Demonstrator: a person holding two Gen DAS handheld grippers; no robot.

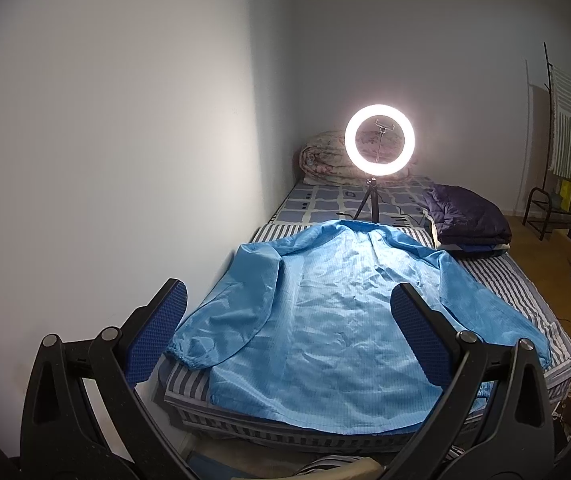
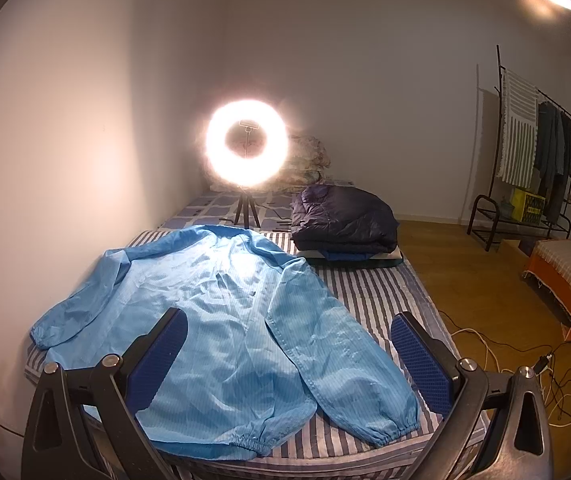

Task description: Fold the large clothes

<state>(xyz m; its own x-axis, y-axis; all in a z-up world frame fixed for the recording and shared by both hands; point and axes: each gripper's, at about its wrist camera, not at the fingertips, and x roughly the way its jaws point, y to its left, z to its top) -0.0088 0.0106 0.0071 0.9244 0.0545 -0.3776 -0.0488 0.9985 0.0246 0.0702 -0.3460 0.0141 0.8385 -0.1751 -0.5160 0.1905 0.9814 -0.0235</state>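
Fingers of the left gripper (image 1: 287, 336) and right gripper (image 2: 287, 364) gape wide, empty, above the jacket (image 2: 221, 320), spread flat on the bed (image 2: 369, 292), collar toward 12 o'clock; folding unstarted.

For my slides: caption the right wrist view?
Open right gripper above a flat blue jacket on a striped bed.

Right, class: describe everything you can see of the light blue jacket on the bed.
The light blue jacket is thin, shiny, finely striped cloth, creased. It lies flat and spread on the striped mattress, collar toward the ring light, both sleeves angled outward, cuffs and hem elasticated. Neither gripper touches it.
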